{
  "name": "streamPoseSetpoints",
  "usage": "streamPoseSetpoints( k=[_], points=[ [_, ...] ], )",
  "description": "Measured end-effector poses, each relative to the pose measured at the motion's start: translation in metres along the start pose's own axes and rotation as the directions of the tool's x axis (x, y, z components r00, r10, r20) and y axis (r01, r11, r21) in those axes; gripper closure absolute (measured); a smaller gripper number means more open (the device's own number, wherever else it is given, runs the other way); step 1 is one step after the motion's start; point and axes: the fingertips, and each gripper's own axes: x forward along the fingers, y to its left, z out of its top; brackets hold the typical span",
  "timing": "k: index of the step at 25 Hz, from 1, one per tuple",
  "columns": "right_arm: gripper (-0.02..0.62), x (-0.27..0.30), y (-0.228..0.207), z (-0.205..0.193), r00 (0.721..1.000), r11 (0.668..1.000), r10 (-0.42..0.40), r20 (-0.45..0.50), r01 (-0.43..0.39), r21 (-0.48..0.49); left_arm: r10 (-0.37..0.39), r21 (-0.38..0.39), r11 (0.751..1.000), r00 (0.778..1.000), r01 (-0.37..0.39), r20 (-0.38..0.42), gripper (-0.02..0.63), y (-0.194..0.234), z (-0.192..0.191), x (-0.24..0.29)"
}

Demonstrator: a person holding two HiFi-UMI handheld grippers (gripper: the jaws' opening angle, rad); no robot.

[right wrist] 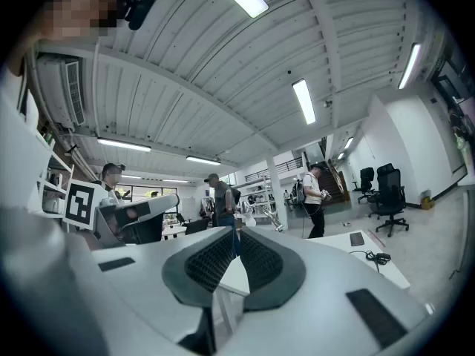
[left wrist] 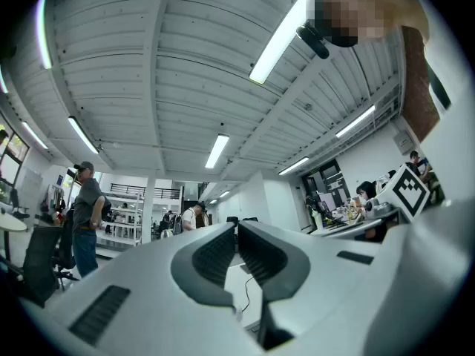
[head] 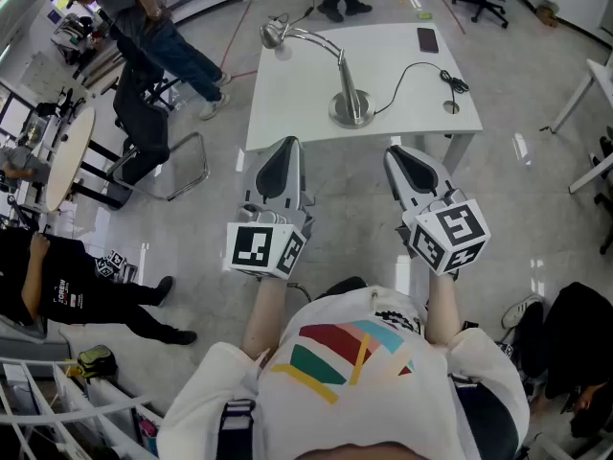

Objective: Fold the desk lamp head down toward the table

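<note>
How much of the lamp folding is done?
Nothing looks done yet: the desk lamp stands on the table, its head up off it. In hand: nothing; the left gripper and right gripper are shut, empty, short of the table. Left: reach the head and fold it down.

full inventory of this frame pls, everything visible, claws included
table: one, white, centre, ahead of the person
desk lamp: one, silver, on the table, head raised at far left
cable: one, black, on the table, right of the lamp base
phone: one, dark, table's far right corner
office chairs: two, black, one left of the table, one far top right
round table: one, pale, far left
bystanders: at least three, dark clothes, left of and beyond the table
left claw: one, grey, shut, empty, short of the table
right claw: one, grey, shut, empty, short of the table
</note>
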Motion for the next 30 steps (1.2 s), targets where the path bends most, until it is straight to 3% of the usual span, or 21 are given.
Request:
streamPoseSetpoints(
  k=[3,5,7,11,17,23,27,30],
  points=[
    [0.580,0.003,-0.002,0.004,1.000,0.998,0.009,0.027,-0.008,-0.060,-0.029,-0.034,0.999,0.999,0.027,-0.032,0.556,-0.008,-0.006,0.011],
    [0.439,0.010,-0.005,0.008,0.998,0.994,0.004,0.061,0.003,-0.111,-0.031,-0.067,0.997,0.999,0.031,-0.007,0.478,-0.004,-0.007,0.018],
    [0.359,0.020,-0.008,0.007,0.998,0.988,0.005,0.069,0.006,-0.153,-0.015,-0.076,0.997,0.999,0.018,0.036,0.393,0.005,-0.008,0.025],
    [0.357,0.039,-0.018,0.003,0.998,0.985,0.017,0.065,-0.006,-0.172,0.013,-0.036,0.999,0.999,-0.012,0.041,0.388,0.028,-0.020,0.052],
    [0.359,0.085,-0.057,-0.005,0.998,0.994,0.052,0.046,-0.047,-0.099,0.042,-0.032,0.999,0.998,-0.040,0.044,0.388,0.083,-0.048,0.112],
    [0.359,0.171,-0.088,0.014,0.989,0.979,0.148,-0.025,-0.150,-0.139,0.099,0.076,0.992,0.995,-0.100,0.018,0.391,0.156,-0.065,0.186],
    [0.359,0.248,-0.108,0.025,0.972,0.964,0.212,-0.102,-0.225,-0.143,0.048,0.092,0.995,0.999,-0.049,0.020,0.391,0.192,-0.073,0.232],
    [0.359,0.308,-0.117,0.030,0.943,0.941,0.287,-0.167,-0.310,-0.133,-0.007,0.059,0.998,0.999,0.004,0.044,0.391,0.210,-0.073,0.259]
  ],
)
